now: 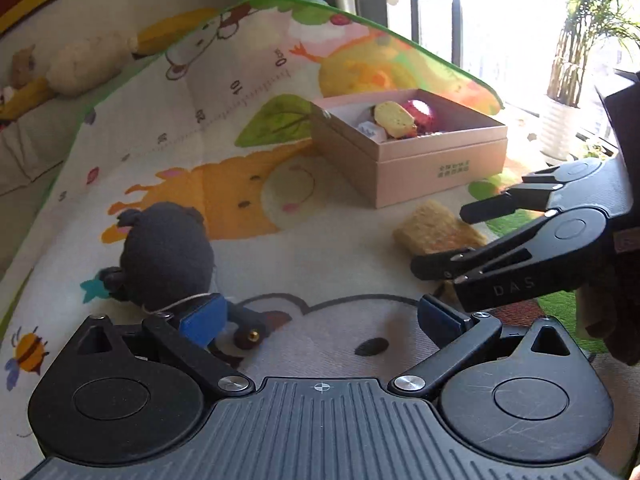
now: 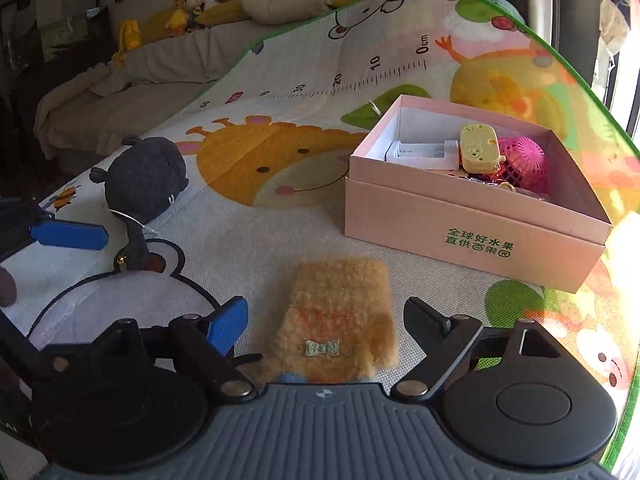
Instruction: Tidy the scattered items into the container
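**Fuzzy pouch lies lengthwise between the right jaws**

The right gripper (image 2: 324, 320) stands wide, its jaws either side of the tan fuzzy fabric pouch (image 2: 340, 312) without pressing it. The pouch's long axis runs straight ahead along the fingers, so closing should catch its narrow width. The open pink cardboard box (image 2: 472, 216) sits ahead and to the right. The left gripper (image 1: 320, 320) is also wide and empty, with the dark grey plush toy (image 1: 164, 256) just ahead to its left.
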Tool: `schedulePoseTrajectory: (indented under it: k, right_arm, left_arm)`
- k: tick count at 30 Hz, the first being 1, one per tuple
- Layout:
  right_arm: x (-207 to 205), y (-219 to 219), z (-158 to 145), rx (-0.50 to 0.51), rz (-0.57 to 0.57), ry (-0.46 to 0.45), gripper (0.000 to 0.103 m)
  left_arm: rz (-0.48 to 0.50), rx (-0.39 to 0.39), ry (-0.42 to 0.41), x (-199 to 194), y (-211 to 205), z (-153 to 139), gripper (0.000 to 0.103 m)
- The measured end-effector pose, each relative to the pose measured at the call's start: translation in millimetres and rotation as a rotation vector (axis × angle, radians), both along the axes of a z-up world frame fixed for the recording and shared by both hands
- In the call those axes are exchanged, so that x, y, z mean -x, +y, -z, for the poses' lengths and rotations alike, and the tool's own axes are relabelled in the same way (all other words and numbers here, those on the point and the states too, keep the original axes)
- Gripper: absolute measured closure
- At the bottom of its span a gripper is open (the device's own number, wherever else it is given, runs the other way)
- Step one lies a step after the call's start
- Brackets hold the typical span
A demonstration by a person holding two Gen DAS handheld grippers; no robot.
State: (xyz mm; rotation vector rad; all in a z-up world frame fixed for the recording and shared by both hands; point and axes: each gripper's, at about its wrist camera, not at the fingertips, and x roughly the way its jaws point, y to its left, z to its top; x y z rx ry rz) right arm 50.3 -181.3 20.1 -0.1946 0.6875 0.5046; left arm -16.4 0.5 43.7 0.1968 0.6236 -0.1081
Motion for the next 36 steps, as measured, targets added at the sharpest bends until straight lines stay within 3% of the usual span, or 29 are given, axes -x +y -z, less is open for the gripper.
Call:
schedulePoseTrajectory:
  k: [1, 9, 13, 16, 18, 23, 25, 28, 32, 34, 36]
  right_arm:
    - [2.5, 2.9, 1.4, 0.020, -0.009, -0.006, 0.049]
    - [20.2, -32.1, -1.3, -0.029, 0.060, 0.025, 0.050]
    - [27.9, -55.3, 2.3, -0.076, 0.113, 0.052, 0.037]
    - [31.7, -62.6, 8.6, -0.111, 0.129, 0.042, 0.033]
    - [33.7, -60.3, 9.0, -0.106, 0.128, 0.034, 0.028]
    - [32.2, -60.5, 9.6, -0.132, 0.115, 0.045, 0.021]
    - [32.3, -62.3, 9.5, -0.143, 0.118, 0.046, 0.020]
    - [32.1, -67.1, 9.0, -0.167, 0.139, 0.050, 0.019]
    - [31.1, -73.4, 8.7, -0.192, 0.163, 0.057, 0.019]
    - [30.8, -75.1, 8.5, -0.194, 0.174, 0.059, 0.019]
    - [30.9, -77.3, 8.1, -0.193, 0.184, 0.060, 0.019]
  left_arm:
    - [-0.040, -0.030, -0.026, -4.2, 4.5, -1.8, 0.000]
    - [-0.204, -0.089, -0.020, -52.0, 37.7, 8.2, 0.000]
    - [-0.220, -0.103, 0.024, -75.6, 46.6, 19.1, 0.000]
    - [-0.237, -0.089, 0.034, -85.8, 53.4, 23.0, 0.002]
    - [-0.238, -0.060, 0.051, -87.4, 56.3, 22.2, 0.025]
    - [-0.183, -0.121, 0.042, -81.7, 37.6, 18.8, 0.029]
    - [-0.147, -0.072, 0.060, -79.5, 30.5, 13.6, 0.030]
    - [-0.045, 0.118, 0.110, -70.6, 16.7, -1.8, 0.030]
    - [0.089, 0.496, 0.248, -66.0, 3.5, -8.6, 0.030]
    - [0.115, 0.574, 0.295, -66.0, -2.8, -1.2, 0.030]
    - [0.121, 0.566, 0.323, -64.4, -10.3, 9.6, 0.029]
